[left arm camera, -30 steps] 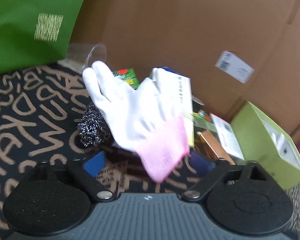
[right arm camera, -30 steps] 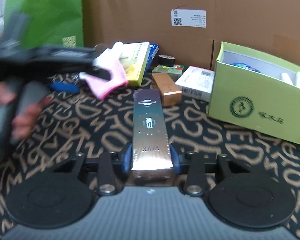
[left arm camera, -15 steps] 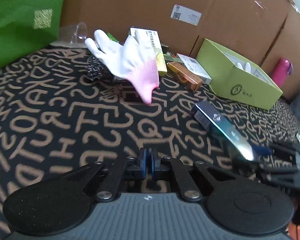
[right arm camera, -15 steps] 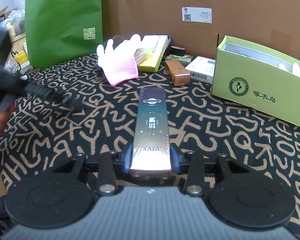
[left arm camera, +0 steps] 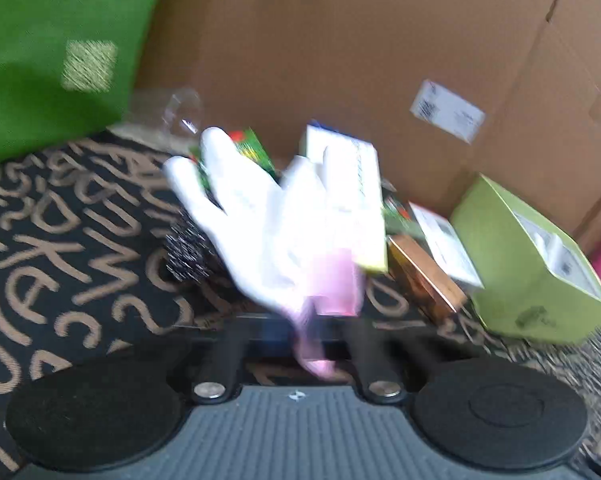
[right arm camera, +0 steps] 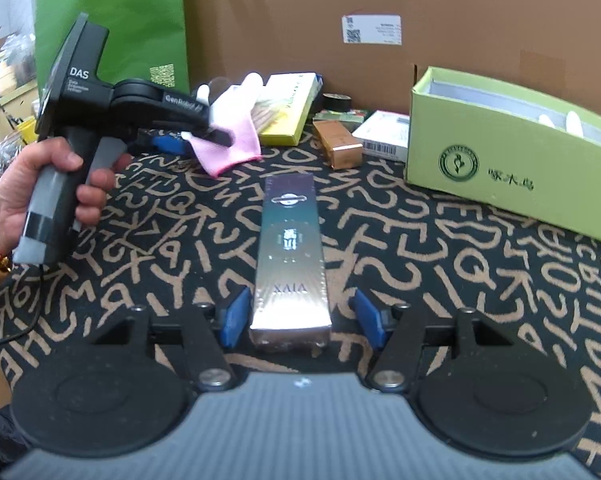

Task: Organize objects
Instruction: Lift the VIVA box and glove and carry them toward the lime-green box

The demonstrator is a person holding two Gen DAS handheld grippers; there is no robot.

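The left wrist view was smeared, so I read it with care. A white work glove with a pink cuff filled the middle of it, fingers spread toward the cardboard wall, the cuff trailing down between the arms of the left gripper. The arms leaned a little inward, yet I could not tell whether the jaws had pinched the cuff or only stood around it. From the right wrist view, the person's left hand gripped that tool's handle, and one black finger lay across the cuff while a blue pad showed on the near side.

The right gripper stood open. Its two blue pads sat apart from the sides of a long dark box marked XAIA, a gap on each side, holding nothing. The box lay flat on the letter-patterned cloth, pointing away from me.

Behind the glove leaned a yellow carton, touching it. Right of that were a black tape roll, a copper-coloured box and a white box with a barcode. An open lime-green box sat farther right. A steel scrubber lay just left of the glove, and a green bag stood against the wall.
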